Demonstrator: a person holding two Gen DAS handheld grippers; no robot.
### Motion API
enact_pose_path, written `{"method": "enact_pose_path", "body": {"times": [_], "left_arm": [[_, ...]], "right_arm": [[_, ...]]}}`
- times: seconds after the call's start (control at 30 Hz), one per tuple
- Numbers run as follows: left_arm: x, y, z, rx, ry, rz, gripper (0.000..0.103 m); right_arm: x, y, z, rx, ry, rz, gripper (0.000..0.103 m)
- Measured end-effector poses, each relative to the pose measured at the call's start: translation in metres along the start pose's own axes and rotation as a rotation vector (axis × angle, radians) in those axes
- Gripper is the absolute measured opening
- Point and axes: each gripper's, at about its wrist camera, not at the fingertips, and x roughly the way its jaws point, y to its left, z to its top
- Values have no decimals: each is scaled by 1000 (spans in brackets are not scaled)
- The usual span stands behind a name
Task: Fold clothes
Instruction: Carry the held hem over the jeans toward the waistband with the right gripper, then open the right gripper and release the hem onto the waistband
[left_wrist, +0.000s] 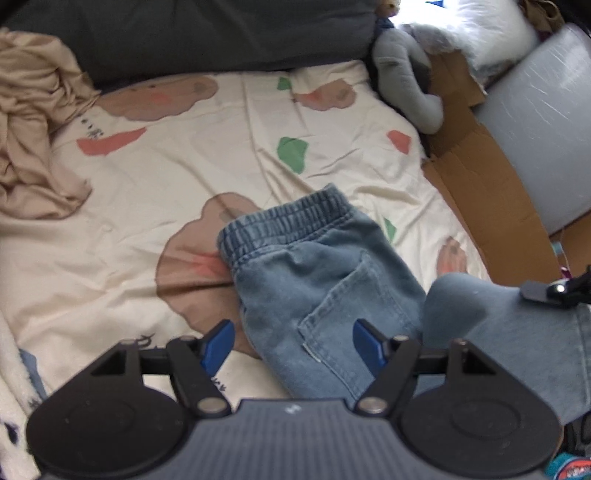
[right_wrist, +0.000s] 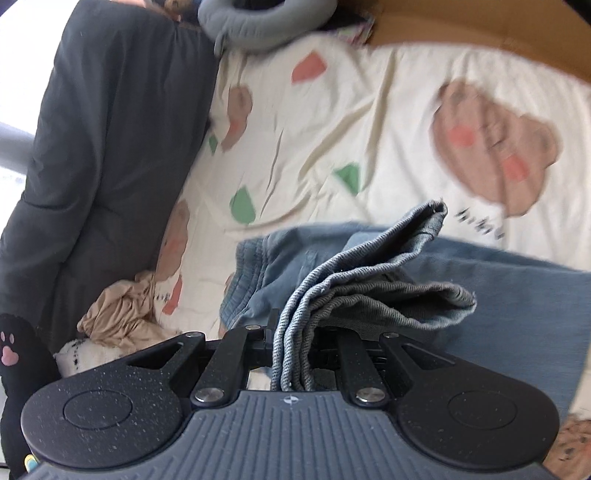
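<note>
A small pair of blue jeans (left_wrist: 314, 266) with an elastic waistband lies on the cream bear-print sheet (left_wrist: 184, 155). My left gripper (left_wrist: 293, 347) hovers just above the seat and back pocket, blue pads wide apart and open, pressing on nothing. At the right, the trouser legs are folded back over toward the waist, and my right gripper (left_wrist: 543, 291) carries their ends. In the right wrist view, the right gripper (right_wrist: 295, 332) is shut on the bunched leg hems (right_wrist: 369, 288), which hide its fingertips. The waistband (right_wrist: 247, 266) lies beyond.
A crumpled beige garment (left_wrist: 33, 140) lies at the sheet's left. A dark grey cushion (left_wrist: 221, 33) runs along the far edge. A grey plush toy (left_wrist: 406, 74), flattened cardboard (left_wrist: 480, 166) and a grey cylinder (left_wrist: 546, 122) border the right side.
</note>
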Motion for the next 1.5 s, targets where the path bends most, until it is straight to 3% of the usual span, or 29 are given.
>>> {"method": "enact_pose_path", "body": {"times": [0.47, 0.67, 0.77, 0.87, 1.27, 1.37, 1.5], "left_arm": [[29, 28, 17, -40, -57, 20, 73], [37, 44, 16, -122, -87, 21, 73], [39, 48, 18, -118, -100, 33, 73], [39, 54, 18, -127, -113, 47, 73], [21, 77, 21, -177, -170, 114, 73], [16, 78, 20, -180, -179, 112, 73], [15, 76, 16, -172, -172, 90, 73]], "right_arm": [[111, 26, 2, -93, 116, 12, 13], [142, 37, -1, -100, 166, 20, 31], [153, 44, -2, -111, 188, 21, 36], [163, 51, -1, -120, 202, 25, 42], [179, 78, 3, -121, 231, 86, 49], [176, 83, 6, -102, 225, 155, 49], [166, 94, 12, -152, 195, 177, 50]]}}
